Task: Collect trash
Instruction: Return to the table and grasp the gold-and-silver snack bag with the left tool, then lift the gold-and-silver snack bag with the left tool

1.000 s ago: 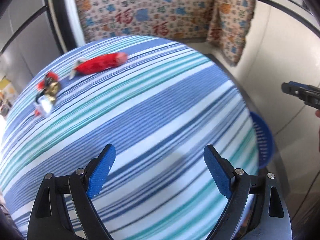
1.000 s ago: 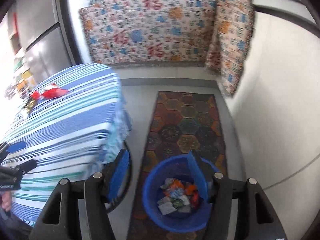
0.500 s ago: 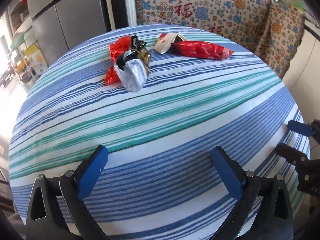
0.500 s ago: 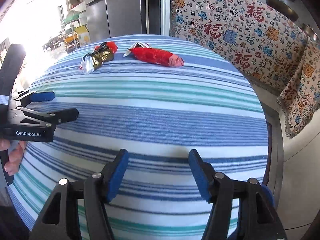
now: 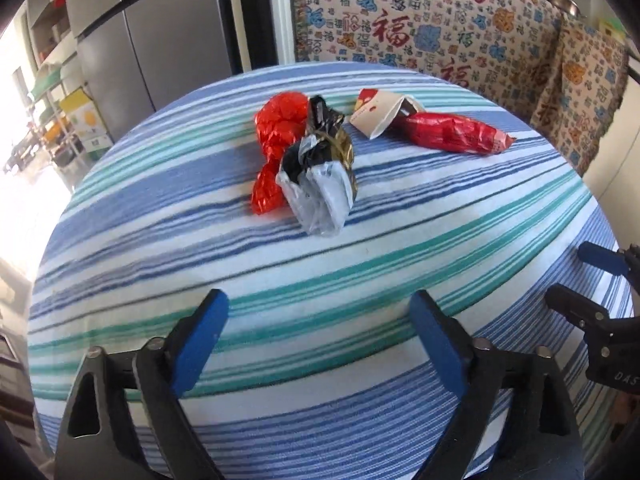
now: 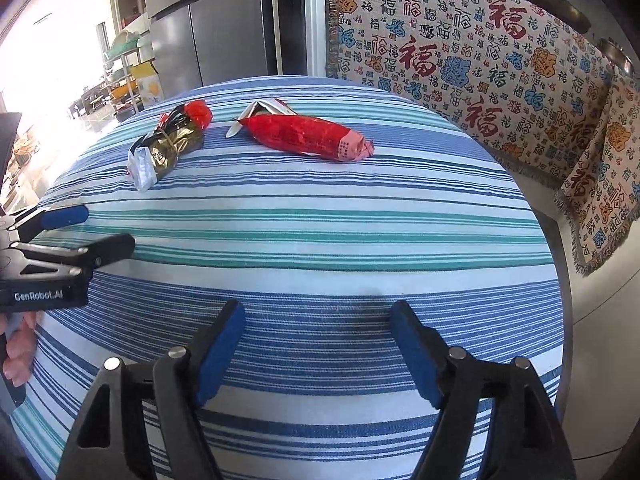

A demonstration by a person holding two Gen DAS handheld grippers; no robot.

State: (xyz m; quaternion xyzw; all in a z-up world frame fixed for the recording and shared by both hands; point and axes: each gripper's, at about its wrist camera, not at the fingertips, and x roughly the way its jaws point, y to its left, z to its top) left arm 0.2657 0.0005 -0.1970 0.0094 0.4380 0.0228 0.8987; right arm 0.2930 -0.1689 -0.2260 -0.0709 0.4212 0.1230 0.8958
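Observation:
Two pieces of trash lie at the far side of the striped round table (image 5: 280, 280) (image 6: 360, 240). One is a crumpled bundle of red, black, gold and clear wrappers (image 5: 312, 160) (image 6: 168, 144). The other is a long red snack packet (image 5: 448, 134) (image 6: 308, 136) with a white torn end, to the right of the bundle. My left gripper (image 5: 320, 336) is open and empty over the near table edge, and it also shows in the right wrist view (image 6: 92, 232). My right gripper (image 6: 316, 348) is open and empty, to the right of the left one (image 5: 576, 276).
A patterned cloth with red characters (image 6: 460, 52) hangs behind the table. A grey fridge (image 6: 216, 24) stands at the back left, with shelves (image 5: 60, 100) beside it. The floor (image 6: 600, 300) drops away at the table's right edge.
Both grippers have swung from the floor and blue bin toward the table, then moved closer to the trash. Both stayed open and empty.

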